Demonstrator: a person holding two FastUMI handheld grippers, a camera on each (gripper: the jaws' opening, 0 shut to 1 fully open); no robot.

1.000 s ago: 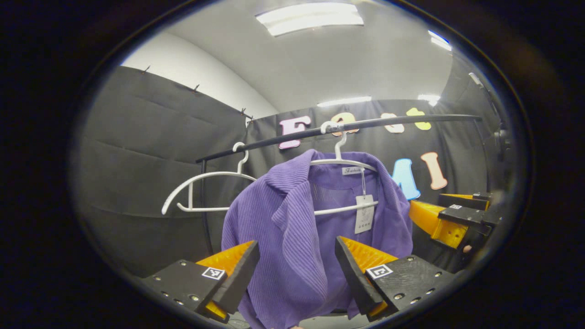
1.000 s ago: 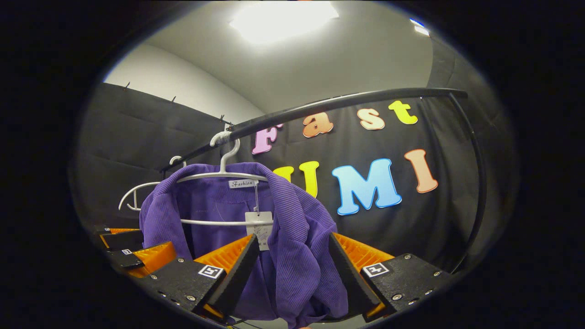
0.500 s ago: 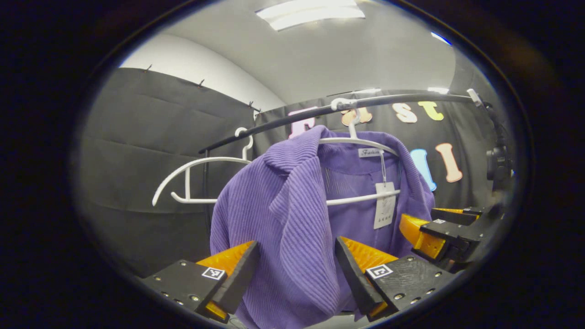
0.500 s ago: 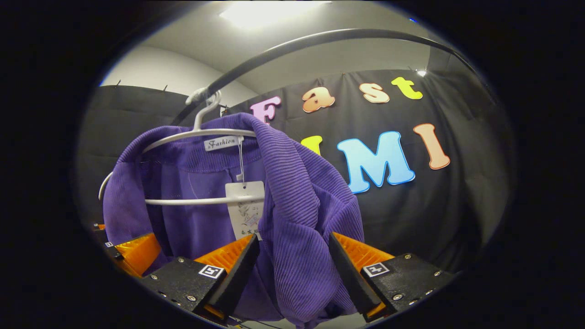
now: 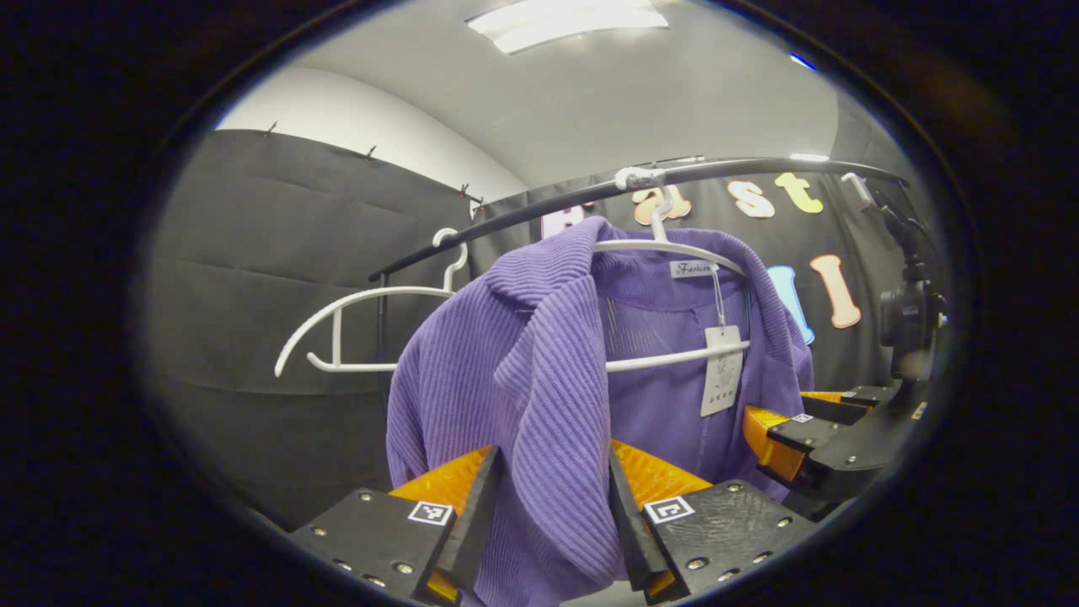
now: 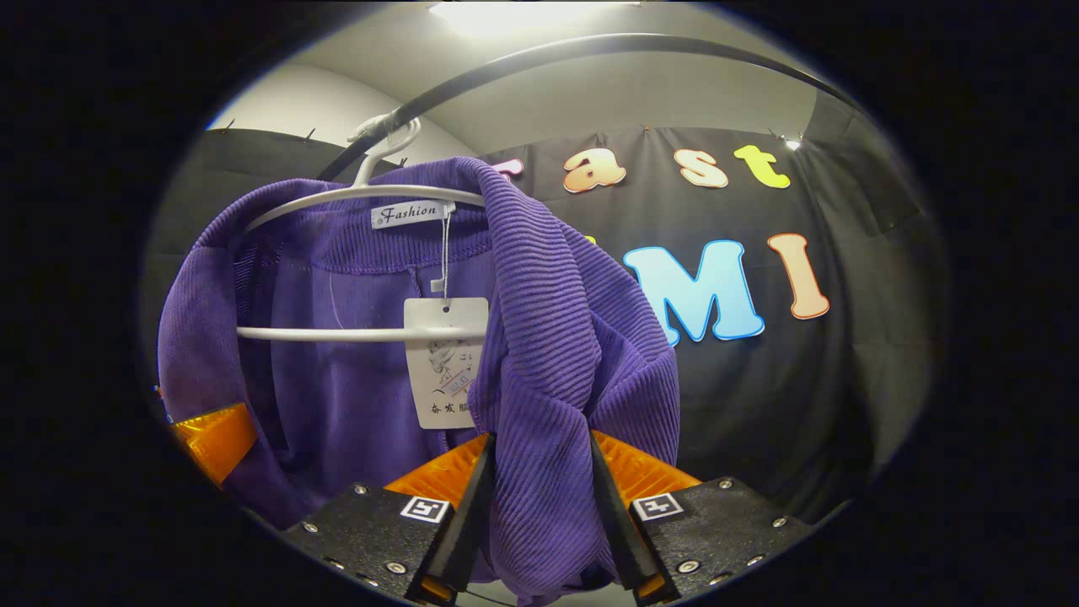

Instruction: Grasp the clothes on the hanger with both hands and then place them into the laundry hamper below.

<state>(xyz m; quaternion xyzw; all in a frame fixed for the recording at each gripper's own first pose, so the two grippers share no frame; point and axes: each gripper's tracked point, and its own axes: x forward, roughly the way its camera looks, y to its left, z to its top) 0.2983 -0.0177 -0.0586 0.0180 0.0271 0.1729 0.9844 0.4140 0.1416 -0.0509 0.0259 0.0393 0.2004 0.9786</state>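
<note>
- The purple garment (image 5: pixel 539 379) hangs on a white hanger (image 5: pixel 674 249) that hooks over the black rail (image 5: pixel 590 196); everything here is told from that rail.
- A second ago both claws stood spread on either side of the two front panels. Now they have drawn in around the cloth.
- The left gripper (image 5: pixel 552 514), below the rail, has its fingers pressed against the ribbed front panel on the side nearer the empty hanger (image 5: pixel 362 329), pinching a fold of it.
- The right gripper (image 6: pixel 535 506), below the rail, likewise pinches the other front panel; the cloth bunches into a tight pleat between the fingers.
- In the left gripper view the right gripper (image 5: pixel 792 430) also shows, off beyond the paper tag (image 5: pixel 723 371).
- To my eye the grasp step is as good as made, so the next thing is getting the garment free of the hanger.
- The shoulders sit draped over the hanger's arms just under the rail, and the collar wraps its neck; a straight downward pull could drag the hanger or swing it.
- The empty hanger hangs near on the same rail, on the left gripper's side, so there is little room that way.
- The room below the rail looks open, though the hamper is out of sight from here.
</note>
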